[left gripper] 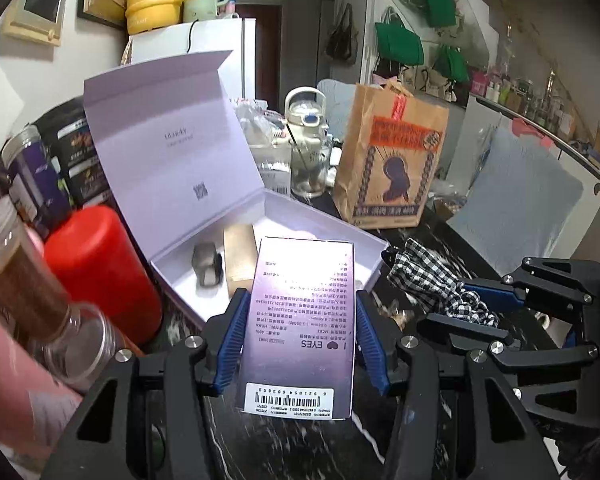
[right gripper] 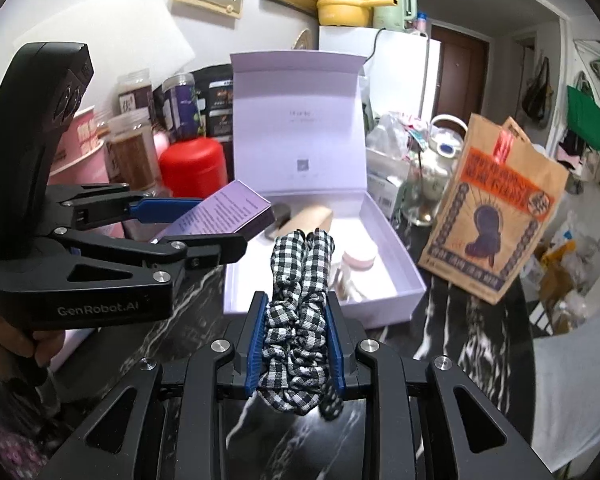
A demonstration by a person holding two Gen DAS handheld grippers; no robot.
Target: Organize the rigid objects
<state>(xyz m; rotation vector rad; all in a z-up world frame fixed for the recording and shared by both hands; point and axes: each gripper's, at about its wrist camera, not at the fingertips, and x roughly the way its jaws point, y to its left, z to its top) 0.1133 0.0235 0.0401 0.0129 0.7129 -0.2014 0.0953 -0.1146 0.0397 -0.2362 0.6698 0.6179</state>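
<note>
Purple carton (left gripper: pixel 304 320) clamped between left gripper (left gripper: pixel 298 320) pads, held above the black marble countertop (right gripper: pixel 440 320) before the open lilac gift box (right gripper: pixel 396 280). Right gripper (right gripper: pixel 298 340) closed on checked scrunchie (right gripper: pixel 300 300). Cluttered kitchen: red canister (left gripper: pixel 100 264), paper bag (right gripper: pixel 496 216).

Glossy black marble-patterned worktop (right gripper: pixel 440 320); matt lilac cardboard gift box (right gripper: pixel 404 264); purple carton (left gripper: pixel 304 320) of satin-sheen printed card; gingham cloth scrunchie (right gripper: pixel 300 320), soft and gathered; creased brown paper bag (right gripper: pixel 496 208); smooth red plastic canister (left gripper: pixel 100 264); matt black plastic grippers with ribbed blue rubber pads (right gripper: pixel 256 344).
</note>
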